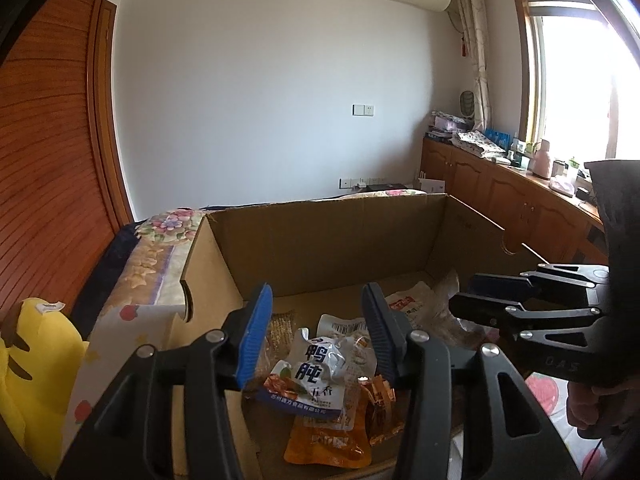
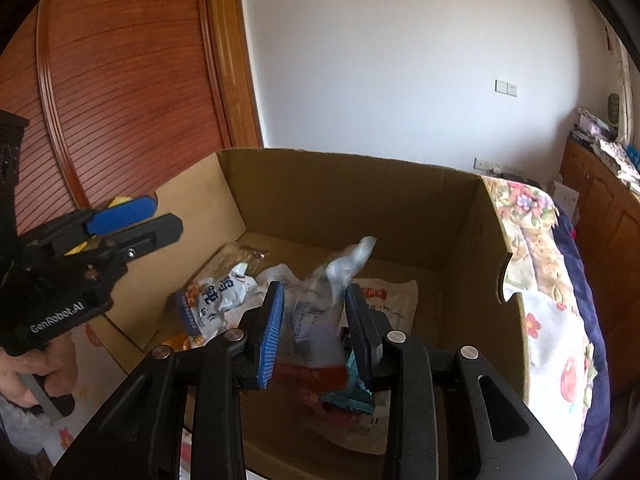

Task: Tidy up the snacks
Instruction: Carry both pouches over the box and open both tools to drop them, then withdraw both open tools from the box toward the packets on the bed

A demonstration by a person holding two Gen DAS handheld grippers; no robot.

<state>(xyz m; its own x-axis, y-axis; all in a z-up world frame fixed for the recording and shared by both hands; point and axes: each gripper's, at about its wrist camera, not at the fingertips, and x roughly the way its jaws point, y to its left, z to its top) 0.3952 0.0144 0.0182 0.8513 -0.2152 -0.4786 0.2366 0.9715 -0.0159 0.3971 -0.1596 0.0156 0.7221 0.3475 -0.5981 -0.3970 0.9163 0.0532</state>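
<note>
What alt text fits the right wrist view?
The right tool straddles a blurred clear snack packet above an open cardboard box with more packets on its floor. The left tool, gripped by a hand, hovers at the box's left wall. A floral quilt lies to the right.

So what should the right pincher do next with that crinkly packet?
Probably open a little wider and let it drop. The right gripper has the clear packet between its fingers, already over the cardboard box where the other snack packets lie. The left gripper hovers open above them, holding nothing.
</note>
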